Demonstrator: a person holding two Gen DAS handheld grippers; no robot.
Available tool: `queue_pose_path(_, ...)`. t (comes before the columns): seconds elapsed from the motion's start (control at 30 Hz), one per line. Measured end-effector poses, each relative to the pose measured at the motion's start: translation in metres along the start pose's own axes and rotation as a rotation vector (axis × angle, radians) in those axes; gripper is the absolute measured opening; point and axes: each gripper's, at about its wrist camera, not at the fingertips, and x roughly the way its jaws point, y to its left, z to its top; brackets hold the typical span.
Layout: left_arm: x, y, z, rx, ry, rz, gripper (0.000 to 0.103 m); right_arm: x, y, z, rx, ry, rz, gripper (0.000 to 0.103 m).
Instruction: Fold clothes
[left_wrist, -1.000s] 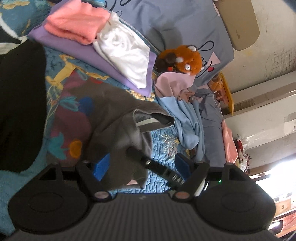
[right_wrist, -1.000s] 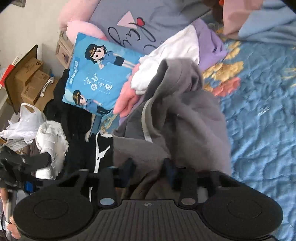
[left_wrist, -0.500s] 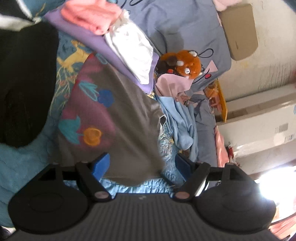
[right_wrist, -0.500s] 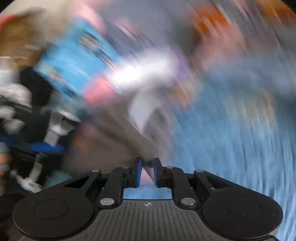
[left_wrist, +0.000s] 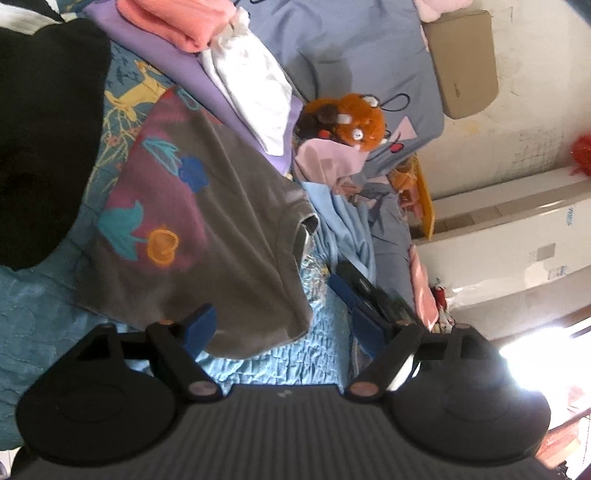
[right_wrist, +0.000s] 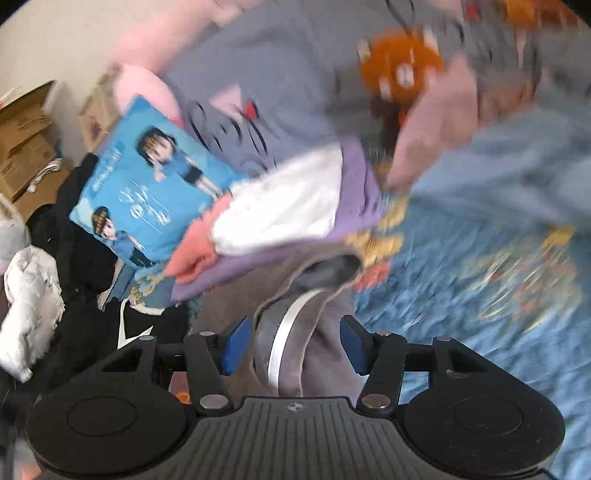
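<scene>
A grey T-shirt (left_wrist: 229, 236) with a maroon flower print lies spread flat on the blue bedspread (left_wrist: 44, 325). My left gripper (left_wrist: 282, 328) hovers open over its near hem, holding nothing. In the blurred right wrist view, the shirt's collar (right_wrist: 291, 328) with its white inner band sits between the fingers of my right gripper (right_wrist: 294, 343), whose jaws stand wide apart. One of that gripper's blue fingertips (left_wrist: 341, 286) shows beside the shirt's collar in the left wrist view.
A stack of folded purple, coral and white clothes (left_wrist: 243, 77) lies beyond the shirt. A black garment (left_wrist: 37, 129) is at left. An orange plush toy (left_wrist: 354, 118), loose light-blue clothing (left_wrist: 347, 236) and a blue cartoon pillow (right_wrist: 147, 184) crowd the bed's far side.
The bunched grey shirt has been laid out flat with its print facing up. My right gripper, shut half a second ago, now stands open at the collar. The left gripper stayed open.
</scene>
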Motion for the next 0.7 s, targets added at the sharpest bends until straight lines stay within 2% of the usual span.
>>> queue_pose_path(0.03, 0.001, 0.001, -0.001, 0.0, 0.005, -0.006, 0.083, 0.015, -0.004, 0.003, 0.041, 0.041, 0.013, 0.045)
queue_pose_path(0.1, 0.002, 0.004, -0.002, 0.0, 0.015, -0.018, 0.083, 0.027, -0.01, 0.002, 0.124, 0.081, 0.021, 0.006)
queue_pose_path(0.13, 0.003, 0.006, -0.003, 0.0, 0.02, -0.024, 0.083, 0.03, -0.012, 0.003, 0.149, 0.086, 0.021, 0.006)
queue_pose_path(0.23, 0.004, 0.012, -0.005, 0.004, 0.025, -0.028, 0.083, 0.008, 0.008, 0.01, 0.022, 0.015, 0.001, 0.004)
queue_pose_path(0.33, 0.007, 0.021, -0.002, -0.02, 0.036, -0.064, 0.085, -0.013, 0.028, 0.017, -0.106, -0.056, -0.019, 0.004)
queue_pose_path(0.4, 0.01, 0.02, -0.002, -0.008, 0.039, -0.055, 0.085, -0.02, 0.033, 0.029, -0.14, -0.082, -0.076, 0.004)
queue_pose_path(0.47, 0.011, 0.017, -0.002, 0.026, 0.039, -0.03, 0.085, -0.011, 0.032, 0.033, -0.171, -0.054, -0.179, 0.005)
queue_pose_path(0.53, 0.013, 0.014, -0.003, 0.051, 0.033, -0.019, 0.085, 0.012, 0.018, 0.032, -0.148, 0.072, -0.259, 0.008)
queue_pose_path(0.57, 0.013, 0.013, -0.003, 0.056, 0.033, -0.019, 0.085, 0.02, 0.012, 0.03, -0.117, 0.118, -0.265, 0.011)
queue_pose_path(0.63, 0.012, 0.012, -0.003, 0.056, 0.03, -0.02, 0.085, 0.022, 0.003, 0.024, -0.062, 0.139, -0.262, 0.014)
queue_pose_path(0.67, 0.011, 0.013, -0.003, 0.055, 0.024, -0.022, 0.086, 0.014, 0.002, 0.023, -0.034, 0.098, -0.26, 0.019)
queue_pose_path(0.7, 0.01, 0.014, -0.003, 0.046, 0.015, -0.026, 0.086, 0.005, 0.0, 0.022, -0.007, 0.056, -0.257, 0.03)
